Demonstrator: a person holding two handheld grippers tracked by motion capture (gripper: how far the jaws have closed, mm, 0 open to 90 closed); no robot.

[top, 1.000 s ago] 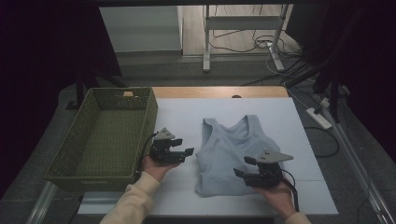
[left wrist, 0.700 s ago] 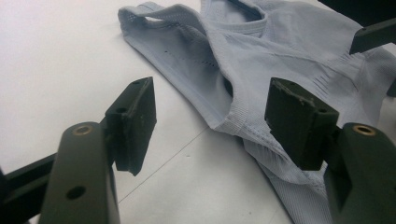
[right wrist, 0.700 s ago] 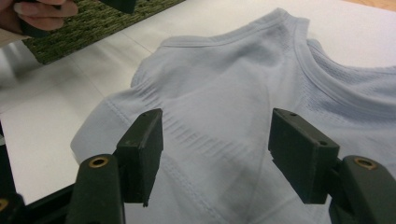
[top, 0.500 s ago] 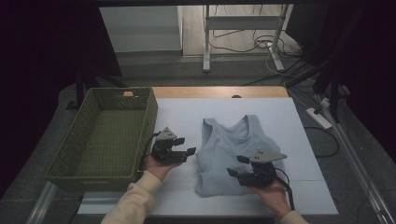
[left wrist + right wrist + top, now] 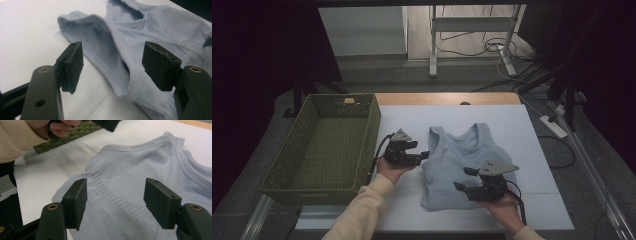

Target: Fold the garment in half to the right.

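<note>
A light blue tank top [image 5: 462, 155] lies flat on the white table top [image 5: 522, 130], neck toward the far side. My left gripper [image 5: 424, 156] hovers at the top's left edge, pointing right, jaws open. In the left gripper view the top's [image 5: 155, 32] armhole edge lies just ahead of the open left gripper [image 5: 112, 65], with nothing between the pads. My right gripper [image 5: 464, 179] sits over the top's lower right part, pointing left, also open. In the right gripper view the fabric [image 5: 140, 162] spreads below the open right gripper [image 5: 116, 200], untouched.
A green woven basket [image 5: 373, 125] stands on the left part of the table, with nothing visible inside. It shows as a green strip [image 5: 75, 135] behind the person's cream sleeve [image 5: 17, 137]. Cables and a table frame [image 5: 472, 30] lie on the floor beyond.
My left gripper has moved right, closer to the top's left edge. The right gripper has shifted only slightly left. Both sets of jaws keep the same width.
</note>
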